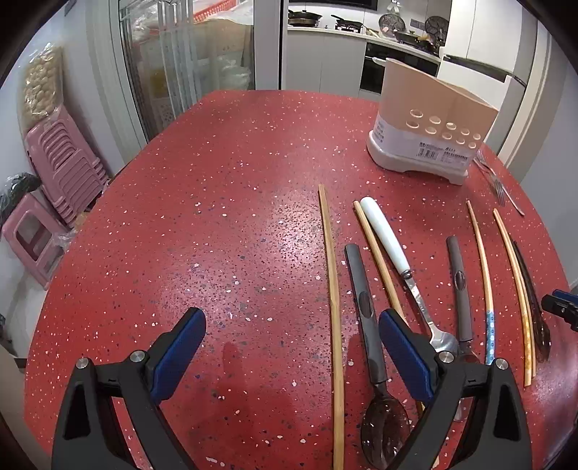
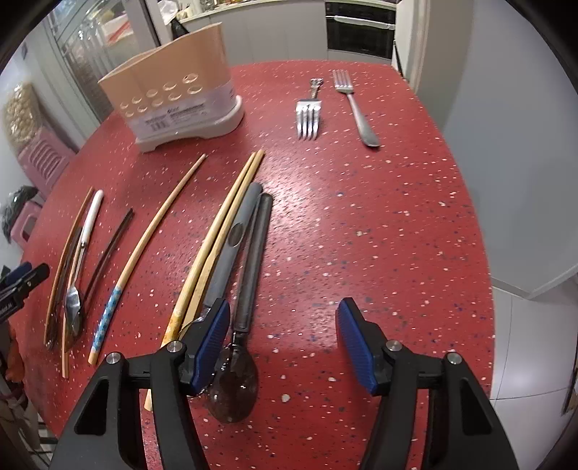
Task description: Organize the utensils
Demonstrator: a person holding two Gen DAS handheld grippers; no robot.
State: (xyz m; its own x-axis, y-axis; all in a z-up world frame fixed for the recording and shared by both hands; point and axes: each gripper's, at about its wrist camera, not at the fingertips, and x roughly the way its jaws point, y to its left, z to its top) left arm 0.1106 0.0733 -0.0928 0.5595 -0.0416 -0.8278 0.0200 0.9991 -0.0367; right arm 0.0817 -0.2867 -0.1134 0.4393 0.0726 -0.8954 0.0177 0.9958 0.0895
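Note:
A beige utensil holder (image 1: 430, 119) with round holes stands at the far side of the red speckled table (image 1: 216, 217); it also shows in the right wrist view (image 2: 177, 94). Several wooden chopsticks (image 1: 330, 274), grey-handled spoons (image 1: 365, 307) and a white-handled spoon (image 1: 390, 238) lie in a row. My left gripper (image 1: 292, 347) is open and empty above the table, left of the spoons. My right gripper (image 2: 283, 336) is open and empty over a grey-handled spoon (image 2: 253, 249). Two forks (image 2: 309, 112) lie beyond it.
Pink plastic stools (image 1: 61, 162) are stacked left of the table. Kitchen cabinets and an oven (image 2: 361, 29) stand behind. The table's right edge (image 2: 484, 253) drops to a white tiled floor.

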